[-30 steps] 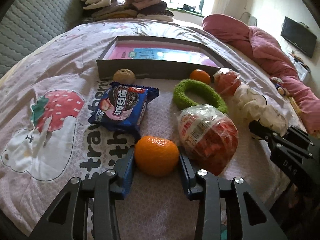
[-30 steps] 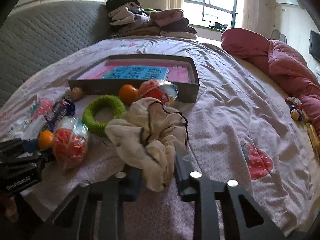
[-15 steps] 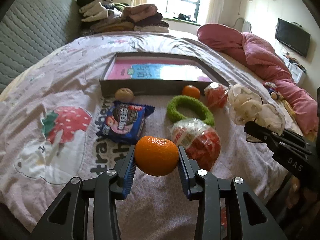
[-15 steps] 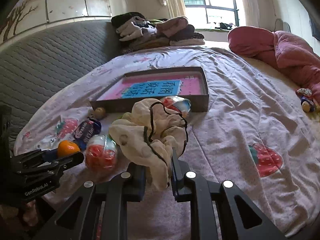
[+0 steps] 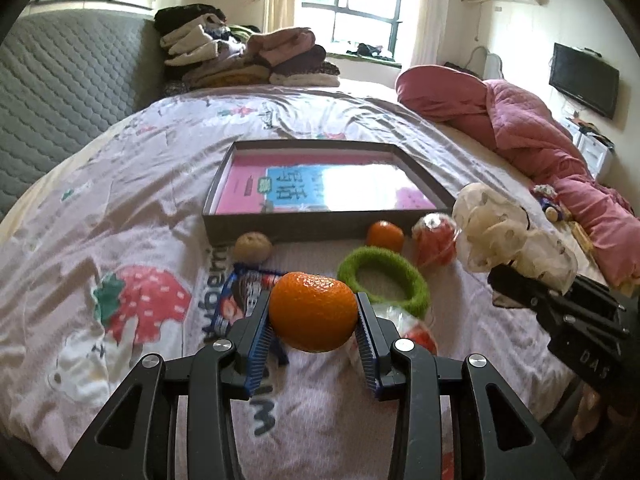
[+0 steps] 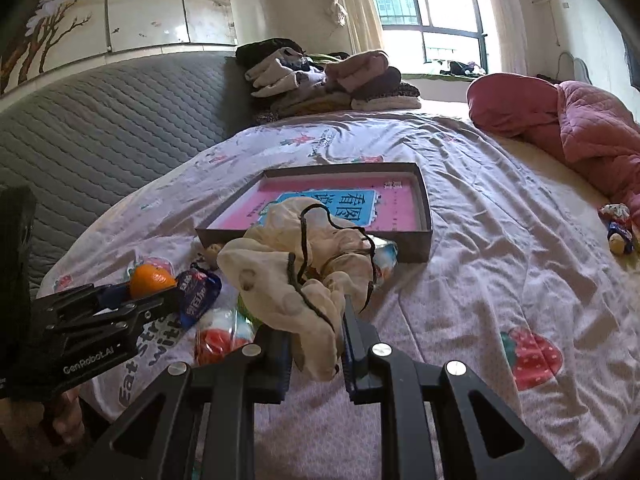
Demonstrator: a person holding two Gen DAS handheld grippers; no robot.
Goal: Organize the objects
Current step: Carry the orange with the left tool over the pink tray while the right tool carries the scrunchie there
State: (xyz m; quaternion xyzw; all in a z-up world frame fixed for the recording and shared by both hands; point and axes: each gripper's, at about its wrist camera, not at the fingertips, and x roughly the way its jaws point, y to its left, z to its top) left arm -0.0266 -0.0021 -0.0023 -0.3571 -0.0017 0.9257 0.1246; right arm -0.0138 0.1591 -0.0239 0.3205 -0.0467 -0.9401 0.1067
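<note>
While left gripper (image 5: 313,322) pinched orange (image 5: 313,311) and right gripper (image 6: 316,354) clamped cloth (image 6: 296,276), both needed steady carries over box (image 5: 304,228) wall.

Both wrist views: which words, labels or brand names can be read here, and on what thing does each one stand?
"GenRobot.AI": side of the left gripper.
"DAS": side of the right gripper.
"Eat", "Str...", "with": print on the bedsheet, partly hidden.
Chinese characters: blue label inside the box, not legible to me.
Snack packet: print too blurred to read.
</note>
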